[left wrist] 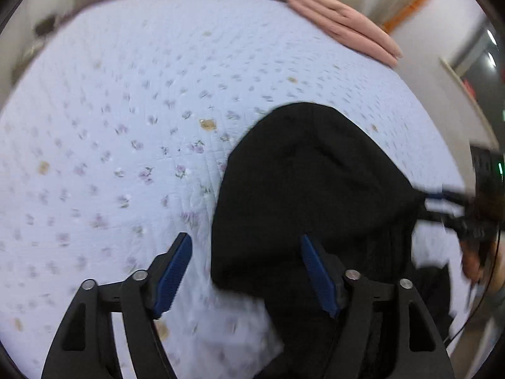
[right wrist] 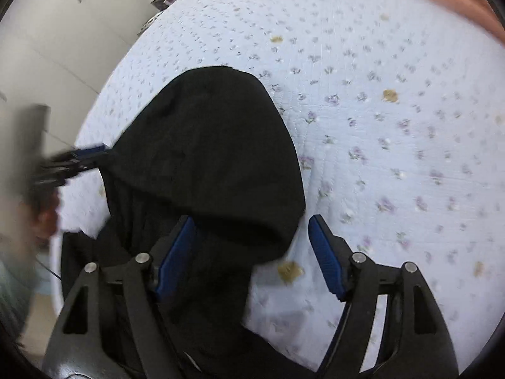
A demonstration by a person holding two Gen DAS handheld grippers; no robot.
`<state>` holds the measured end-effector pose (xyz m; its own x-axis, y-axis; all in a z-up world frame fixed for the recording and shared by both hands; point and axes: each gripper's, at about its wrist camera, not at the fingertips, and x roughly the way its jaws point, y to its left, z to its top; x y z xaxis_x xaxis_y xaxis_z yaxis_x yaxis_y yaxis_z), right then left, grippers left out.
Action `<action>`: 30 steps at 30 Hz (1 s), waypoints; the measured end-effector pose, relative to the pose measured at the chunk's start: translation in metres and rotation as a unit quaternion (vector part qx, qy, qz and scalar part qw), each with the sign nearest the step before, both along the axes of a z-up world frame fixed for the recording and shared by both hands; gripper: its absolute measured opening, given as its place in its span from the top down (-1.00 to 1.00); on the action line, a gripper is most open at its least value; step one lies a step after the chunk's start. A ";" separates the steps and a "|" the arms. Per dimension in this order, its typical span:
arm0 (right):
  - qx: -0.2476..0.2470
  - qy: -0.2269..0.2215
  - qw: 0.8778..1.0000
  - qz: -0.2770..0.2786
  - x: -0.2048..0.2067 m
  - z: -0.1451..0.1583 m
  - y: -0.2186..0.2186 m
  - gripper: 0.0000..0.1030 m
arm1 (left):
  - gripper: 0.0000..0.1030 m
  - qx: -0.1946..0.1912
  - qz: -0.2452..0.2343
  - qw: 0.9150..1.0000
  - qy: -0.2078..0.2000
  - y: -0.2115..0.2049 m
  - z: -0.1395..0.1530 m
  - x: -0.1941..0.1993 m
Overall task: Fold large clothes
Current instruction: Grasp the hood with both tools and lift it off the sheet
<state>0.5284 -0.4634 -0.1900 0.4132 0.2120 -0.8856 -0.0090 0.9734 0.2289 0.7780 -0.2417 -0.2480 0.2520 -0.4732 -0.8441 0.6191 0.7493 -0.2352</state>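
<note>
Mostly bed: one pale blue quilted bedspread (left wrist: pixel 126 126) with small purple flowers and a few tan patches fills both views, blurred by motion. Room edges: cream cabinet doors (right wrist: pixel 47 47) upper left of the right wrist view, a white wall with an orange stripe (left wrist: pixel 416 0) upper right of the left wrist view. One black garment (left wrist: pixel 309 189), hood-shaped end spread on the bedspread, sits lower right in the left view and centre-left in the right view (right wrist: pixel 205 158), trailing toward the bottom edge. One folded pink blanket (left wrist: pixel 344 22) lies at the top right, at the bed's far edge. Two grippers: left gripper (left wrist: pixel 246 268) jaws wide apart, nothing between them, over the garment's edge; right gripper (right wrist: pixel 252 249) likewise spread wide, gripping nothing.
</note>
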 end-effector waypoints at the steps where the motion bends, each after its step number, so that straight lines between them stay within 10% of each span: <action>1: -0.020 -0.005 1.000 0.002 0.003 -0.002 0.005 -0.39 | -0.49 0.018 -0.006 0.999 -0.025 0.000 0.002 -0.013; 3: -0.066 -0.009 0.998 0.000 0.008 -0.006 0.017 -0.31 | -0.49 0.066 0.012 0.995 -0.075 -0.004 -0.001 -0.020; 5: -0.110 0.004 0.994 -0.027 0.019 -0.014 0.015 0.16 | -0.41 0.139 0.051 0.982 -0.117 -0.019 -0.014 -0.014; 7: -0.124 0.003 0.991 -0.058 0.025 -0.013 0.005 0.82 | 0.10 0.152 0.091 0.976 -0.129 -0.018 -0.013 -0.002; 13: -0.062 -0.054 0.993 -0.088 -0.012 0.024 -0.028 0.62 | 0.09 -0.035 0.129 0.988 -0.075 0.040 0.039 0.001; 20: -0.046 0.023 0.996 -0.070 0.000 -0.052 -0.030 0.70 | 0.03 0.062 0.126 0.990 0.031 0.023 -0.061 0.029; 30: -0.031 -0.045 0.998 -0.022 -0.051 0.026 -0.041 0.13 | -0.34 0.044 -0.001 0.997 -0.064 0.056 0.034 -0.030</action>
<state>0.4775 -0.5040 -0.1635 0.5002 0.1386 -0.8547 0.0160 0.9855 0.1692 0.7476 -0.1860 -0.2142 0.3589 -0.3993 -0.8436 0.6418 0.7618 -0.0876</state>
